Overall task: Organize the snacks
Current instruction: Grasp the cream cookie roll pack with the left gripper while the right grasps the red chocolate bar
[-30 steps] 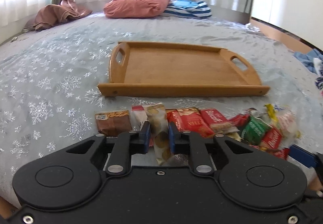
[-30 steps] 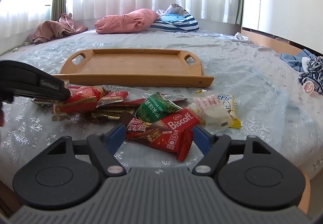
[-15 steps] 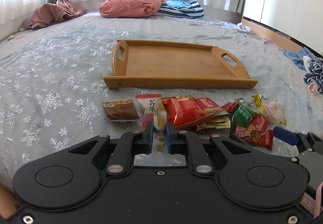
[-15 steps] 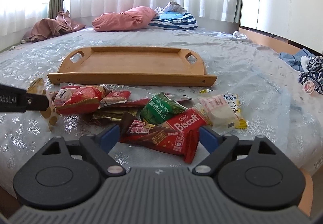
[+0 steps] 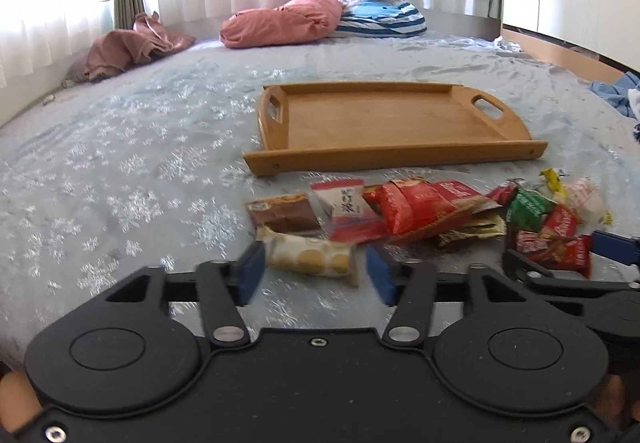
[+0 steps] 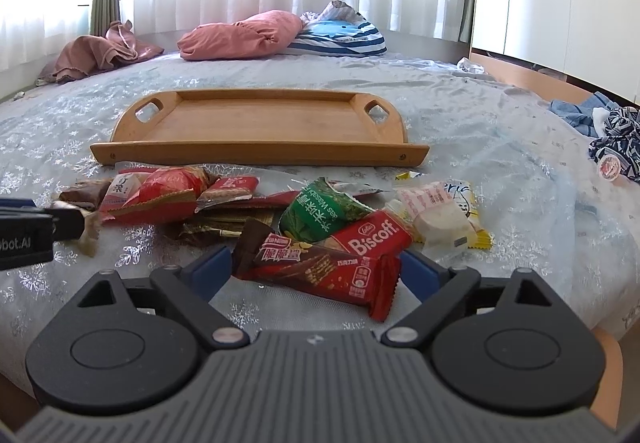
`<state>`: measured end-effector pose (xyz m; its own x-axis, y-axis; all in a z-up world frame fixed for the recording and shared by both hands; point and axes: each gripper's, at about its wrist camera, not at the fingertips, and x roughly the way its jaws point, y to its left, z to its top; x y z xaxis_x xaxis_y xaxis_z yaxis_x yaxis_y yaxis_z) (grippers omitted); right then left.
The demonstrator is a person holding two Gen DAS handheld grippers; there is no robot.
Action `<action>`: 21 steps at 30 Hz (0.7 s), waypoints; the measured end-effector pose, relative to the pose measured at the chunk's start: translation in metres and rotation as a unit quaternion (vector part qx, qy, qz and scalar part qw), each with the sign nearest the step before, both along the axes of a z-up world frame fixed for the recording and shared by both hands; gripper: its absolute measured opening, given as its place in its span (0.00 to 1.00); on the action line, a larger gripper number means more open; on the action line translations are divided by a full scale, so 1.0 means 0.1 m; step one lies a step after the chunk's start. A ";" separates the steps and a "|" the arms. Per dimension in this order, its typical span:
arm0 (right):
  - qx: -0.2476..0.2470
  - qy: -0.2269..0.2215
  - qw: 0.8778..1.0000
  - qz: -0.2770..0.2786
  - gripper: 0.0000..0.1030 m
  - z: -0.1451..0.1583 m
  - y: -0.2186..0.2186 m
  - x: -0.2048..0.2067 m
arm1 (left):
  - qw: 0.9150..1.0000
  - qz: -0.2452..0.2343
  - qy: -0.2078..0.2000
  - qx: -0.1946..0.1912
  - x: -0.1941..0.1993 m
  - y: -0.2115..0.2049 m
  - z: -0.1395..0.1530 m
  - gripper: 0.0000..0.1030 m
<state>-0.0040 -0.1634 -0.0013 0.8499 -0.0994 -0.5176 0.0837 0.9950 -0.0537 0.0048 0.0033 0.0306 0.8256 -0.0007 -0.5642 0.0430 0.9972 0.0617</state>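
Observation:
A wooden tray lies bare on the bed, behind a pile of snack packets. My left gripper is low at the pile's left end and its jaws are opening. A clear packet of round cookies lies on the bedspread between them, and the pads do not press it. My right gripper is at the pile's right end, its jaws opening wide. A red-brown wafer bar lies between them untouched, with a red Biscoff packet and a green packet just behind.
A pink pillow and a striped pillow lie at the far side of the bed. A brown cloth is at the far left, and loose clothes are at the right edge. The bed's near edge runs just under both grippers.
The left gripper, earlier shut on the cookie packet, drew it out to the pile's left end and has opened, so the packet lies flat. The right jaws have spread wider around the wafer bar.

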 end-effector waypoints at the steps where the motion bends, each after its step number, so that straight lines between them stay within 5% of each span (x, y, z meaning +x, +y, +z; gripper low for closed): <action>1: 0.001 0.001 1.000 0.000 0.94 0.00 0.00 0.00 | 1.000 0.002 0.000 0.006 0.03 0.00 -0.01 0.60; 7: 0.003 0.003 1.000 -0.001 0.94 -0.01 0.00 0.00 | 1.000 0.000 0.008 0.016 0.21 0.03 -0.12 0.73; 12: 0.004 0.006 1.000 0.001 0.95 -0.01 0.00 0.01 | 1.000 -0.017 0.016 0.013 0.28 0.01 -0.17 0.74; 21: 0.007 0.015 1.000 -0.009 0.96 -0.02 0.03 0.09 | 0.999 -0.013 0.034 0.000 0.26 0.01 -0.23 0.57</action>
<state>0.0052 -0.1607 -0.0036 0.8322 -0.1069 -0.5441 0.1002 0.9941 -0.0420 0.0304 0.0047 0.0076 0.7845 -0.0206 -0.6198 0.0724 0.9957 0.0585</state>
